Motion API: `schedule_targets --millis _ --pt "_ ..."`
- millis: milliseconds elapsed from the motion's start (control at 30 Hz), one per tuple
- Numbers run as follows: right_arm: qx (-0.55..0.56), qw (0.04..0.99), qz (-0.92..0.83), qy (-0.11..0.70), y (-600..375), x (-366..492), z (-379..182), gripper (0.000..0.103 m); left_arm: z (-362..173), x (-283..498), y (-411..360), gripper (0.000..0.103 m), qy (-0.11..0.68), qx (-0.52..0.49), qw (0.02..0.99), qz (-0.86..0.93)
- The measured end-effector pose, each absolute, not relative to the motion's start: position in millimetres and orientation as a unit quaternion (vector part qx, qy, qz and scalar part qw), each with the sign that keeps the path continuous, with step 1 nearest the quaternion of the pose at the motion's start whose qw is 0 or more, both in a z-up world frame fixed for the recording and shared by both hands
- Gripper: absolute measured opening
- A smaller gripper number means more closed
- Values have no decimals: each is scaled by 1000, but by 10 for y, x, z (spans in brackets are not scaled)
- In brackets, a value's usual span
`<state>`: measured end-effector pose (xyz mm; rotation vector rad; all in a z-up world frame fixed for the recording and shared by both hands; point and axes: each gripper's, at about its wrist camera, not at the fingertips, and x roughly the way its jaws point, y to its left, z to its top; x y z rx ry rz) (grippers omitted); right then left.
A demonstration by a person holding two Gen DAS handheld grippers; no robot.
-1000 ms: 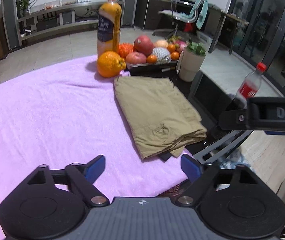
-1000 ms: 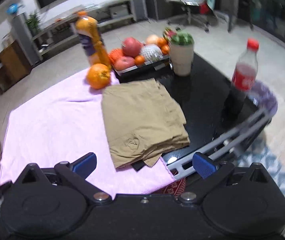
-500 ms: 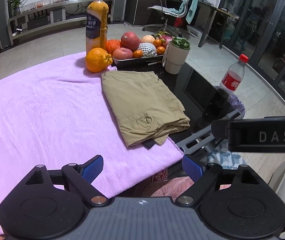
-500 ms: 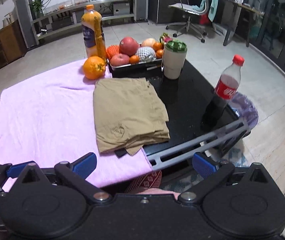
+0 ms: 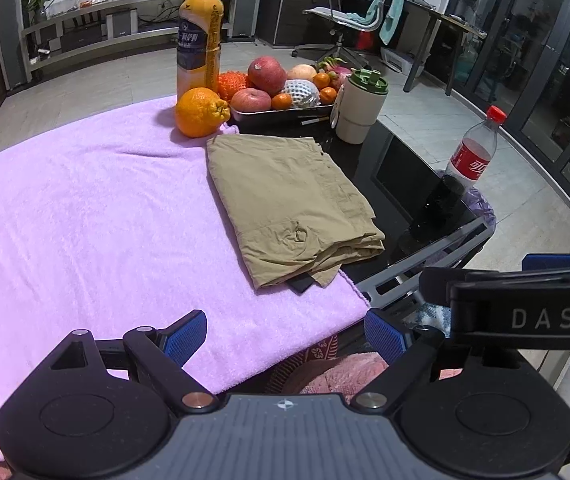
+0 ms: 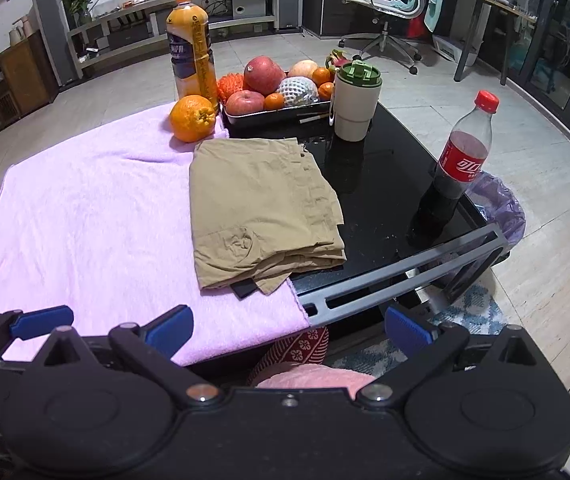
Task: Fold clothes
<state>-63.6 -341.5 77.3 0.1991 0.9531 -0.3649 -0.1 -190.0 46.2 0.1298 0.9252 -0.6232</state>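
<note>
Both claws, left (image 5: 285,330) and right (image 6: 287,326), are hanging spread and empty off the desk's (image 6: 381,184) near edge. Shorts (image 6: 261,208) are lying folded at 12 o'clock on the towel (image 6: 85,216); folding looks finished, nothing needing regrasping.

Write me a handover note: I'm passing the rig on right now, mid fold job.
Left gripper: open, empty, held off the table's near edge.
Right gripper: open, empty, also short of the table.
Khaki garment: folded into a stack, lying partly on the pink towel, partly on the black tabletop. A small dark item sticks out under its near edge.
Done: the garment looks folded.
Left: near layers are uneven; possibly tidy them. No other clothes in view.
</note>
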Motion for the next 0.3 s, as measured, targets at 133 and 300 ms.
schedule_targets --millis 133,300 --pt "94 867 -172 457 -3406 -640 752 103 469 -22 -1903 89 431 65 850 -296" --pt "96 867 -171 458 -3405 -641 728 103 456 -34 -1918 89 426 69 853 -294"
